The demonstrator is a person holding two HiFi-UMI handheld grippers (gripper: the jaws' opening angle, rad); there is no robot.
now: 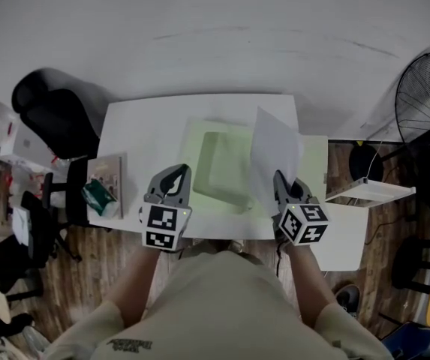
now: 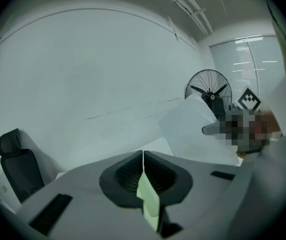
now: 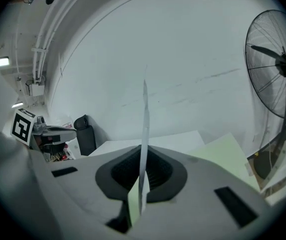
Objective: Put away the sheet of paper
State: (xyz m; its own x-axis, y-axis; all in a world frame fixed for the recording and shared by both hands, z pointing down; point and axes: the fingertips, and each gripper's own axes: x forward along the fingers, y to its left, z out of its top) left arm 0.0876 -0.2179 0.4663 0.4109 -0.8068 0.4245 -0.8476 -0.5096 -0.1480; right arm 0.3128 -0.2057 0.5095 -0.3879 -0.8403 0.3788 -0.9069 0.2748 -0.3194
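A white sheet of paper stands upright over the table's right side. My right gripper is shut on its lower edge. In the right gripper view the paper shows edge-on, rising from between the closed jaws of the right gripper, with a sliver of green beside it. A pale green folder lies open on the white table. My left gripper is at its near left edge, and in the left gripper view the left gripper is shut on a pale green flap. The paper hangs to its right.
A black office chair stands left of the table. A low side surface holds a book and a green packet. At the right are a black standing fan and a white tray over a wooden floor. A white wall lies behind.
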